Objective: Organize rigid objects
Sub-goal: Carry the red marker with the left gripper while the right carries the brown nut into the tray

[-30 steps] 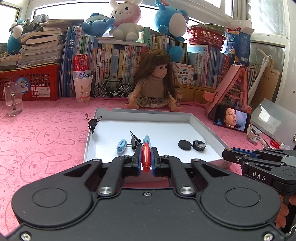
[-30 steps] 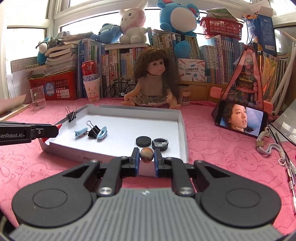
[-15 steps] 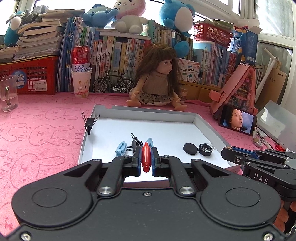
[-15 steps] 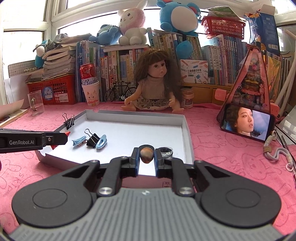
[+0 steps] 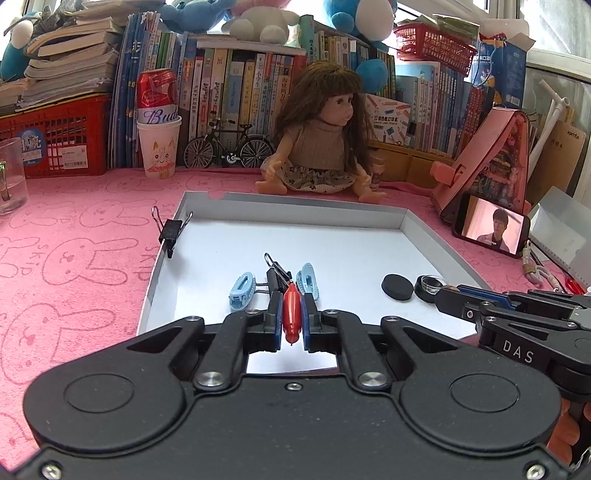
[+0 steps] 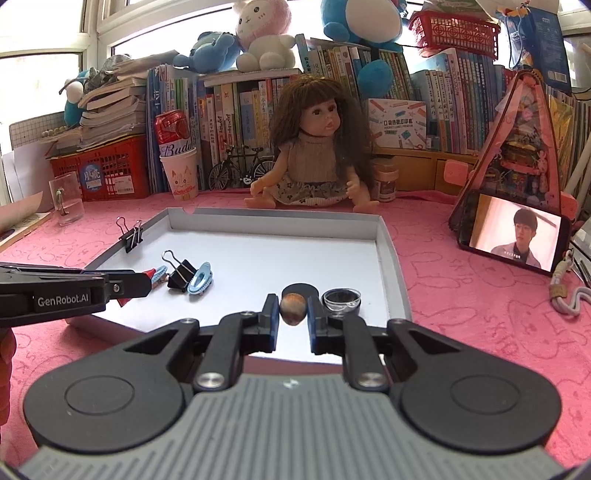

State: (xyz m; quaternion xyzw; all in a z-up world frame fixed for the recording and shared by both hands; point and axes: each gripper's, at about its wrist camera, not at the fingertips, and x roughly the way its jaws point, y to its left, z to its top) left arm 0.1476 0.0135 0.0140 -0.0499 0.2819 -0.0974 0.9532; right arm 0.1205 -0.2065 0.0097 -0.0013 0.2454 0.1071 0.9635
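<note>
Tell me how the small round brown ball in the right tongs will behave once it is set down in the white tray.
The small round brown ball looks smooth and hard, so it will probably roll on the flat white tray floor. The raised rim should likely stop it.

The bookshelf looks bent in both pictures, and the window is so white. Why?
Left wrist view: the fisheye lens bows the books and the tray rim; window top right is washed out. Right wrist view: same curving, dark corners, backlit windows blown white behind the plush toys; the doll stays sharp.
</note>
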